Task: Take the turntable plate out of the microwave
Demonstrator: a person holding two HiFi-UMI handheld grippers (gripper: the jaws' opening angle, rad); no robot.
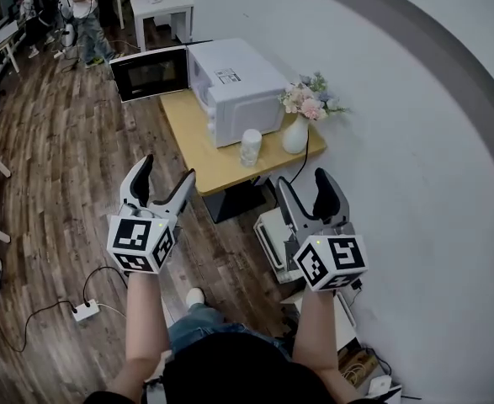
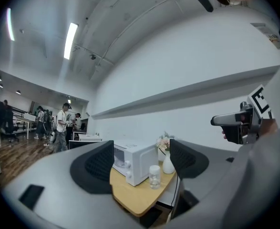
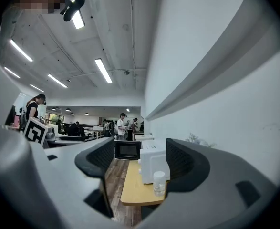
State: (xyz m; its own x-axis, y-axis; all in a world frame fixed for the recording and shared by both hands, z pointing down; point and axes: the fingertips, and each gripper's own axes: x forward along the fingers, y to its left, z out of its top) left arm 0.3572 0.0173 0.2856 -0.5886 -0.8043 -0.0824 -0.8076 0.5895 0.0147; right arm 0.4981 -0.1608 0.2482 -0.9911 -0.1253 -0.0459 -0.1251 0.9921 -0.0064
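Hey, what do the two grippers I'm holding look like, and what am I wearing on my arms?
The left gripper and right gripper match. Each has a light grey body, two tapered jaws lined with black textured pads, and a white cube with black square markers at the rear. The forearms have no sleeves, and blue jeans show below.

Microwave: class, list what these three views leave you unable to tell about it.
1. Cavity: the head view looks down on the microwave; its top hides the inside, so no plate shows.
2. Door window: dark in the head and right gripper views.
3. Left gripper view: the left jaw covers most of the opening.
4. Top label: too small to read.
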